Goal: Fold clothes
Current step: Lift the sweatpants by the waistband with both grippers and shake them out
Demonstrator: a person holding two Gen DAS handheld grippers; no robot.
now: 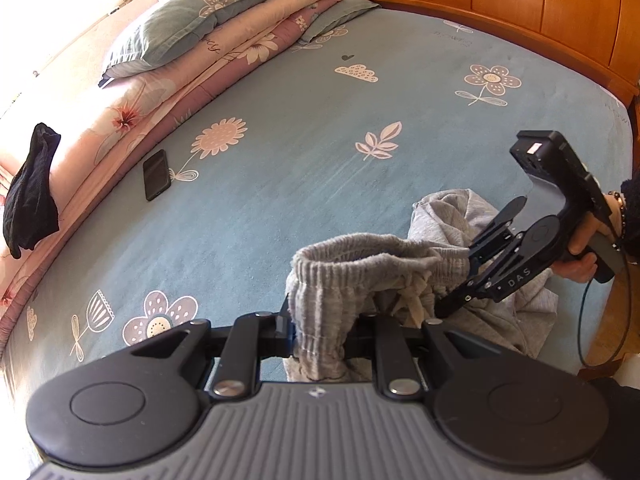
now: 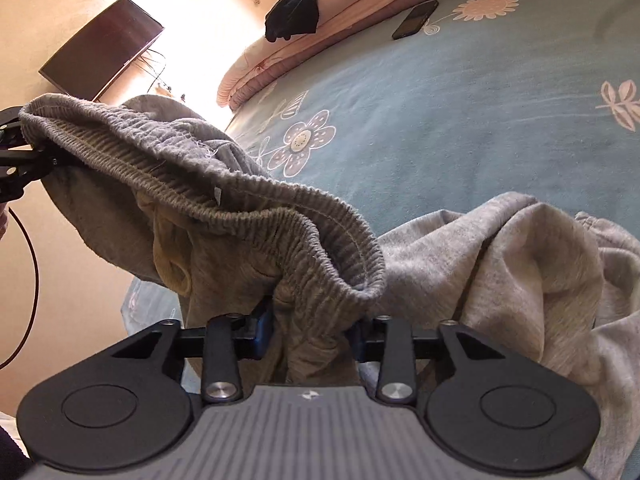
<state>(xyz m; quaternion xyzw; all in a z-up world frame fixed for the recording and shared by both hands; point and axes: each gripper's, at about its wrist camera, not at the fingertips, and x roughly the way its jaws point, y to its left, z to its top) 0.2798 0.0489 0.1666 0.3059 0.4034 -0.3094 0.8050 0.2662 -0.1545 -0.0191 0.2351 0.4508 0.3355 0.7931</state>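
Note:
Grey sweatpants (image 1: 352, 264) with a ribbed elastic waistband hang bunched over the blue flowered bed sheet (image 1: 320, 120). My left gripper (image 1: 320, 344) is shut on one part of the waistband, which drapes over its fingers. A hand holds my right gripper (image 1: 452, 306) to the right of it, its jaws pinched on the same waistband. In the right wrist view, the waistband (image 2: 240, 200) stretches from my right gripper (image 2: 308, 340) up to the left gripper (image 2: 24, 156) at the left edge. The rest of the trousers (image 2: 520, 272) lies crumpled on the bed at the right.
A black phone (image 1: 157, 174) lies on the sheet near folded quilts and a pillow (image 1: 208, 12). A black garment (image 1: 30, 196) hangs over the quilt's end. A wooden headboard (image 1: 520, 8) borders the far side. A dark screen (image 2: 100, 48) hangs on the wall.

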